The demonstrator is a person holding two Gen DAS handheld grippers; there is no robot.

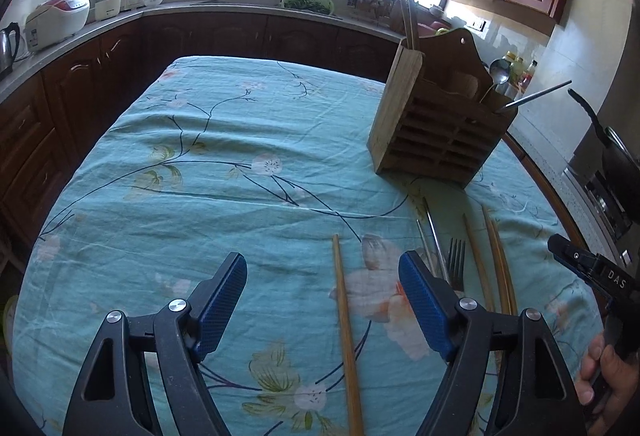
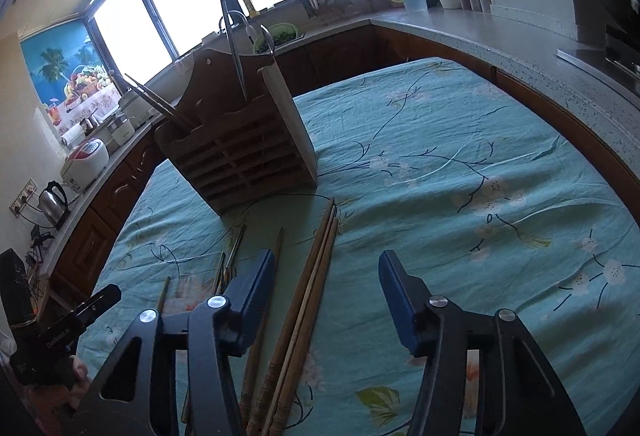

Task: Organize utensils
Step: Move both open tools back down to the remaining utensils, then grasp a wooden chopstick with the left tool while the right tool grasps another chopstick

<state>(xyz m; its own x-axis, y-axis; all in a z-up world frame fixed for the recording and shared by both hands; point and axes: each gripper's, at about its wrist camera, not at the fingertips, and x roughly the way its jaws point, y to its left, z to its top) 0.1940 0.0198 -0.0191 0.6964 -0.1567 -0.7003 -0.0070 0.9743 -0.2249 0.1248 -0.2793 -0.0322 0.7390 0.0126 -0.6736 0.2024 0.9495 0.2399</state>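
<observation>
A wooden utensil holder stands on the teal flowered tablecloth, with chopsticks, a spoon and a metal utensil in it. My left gripper is open low over the cloth, and one wooden chopstick lies between its fingers, untouched. To its right lie metal chopsticks, a fork and more wooden chopsticks. My right gripper is open, straddling a bundle of wooden chopsticks that lies nearer its left finger. The holder stands just beyond.
Dark wood cabinets and a grey counter wrap around the table. A rice cooker and a kettle stand on the left, and a black pan sits on a stove at the right. A hand holds the right gripper's body.
</observation>
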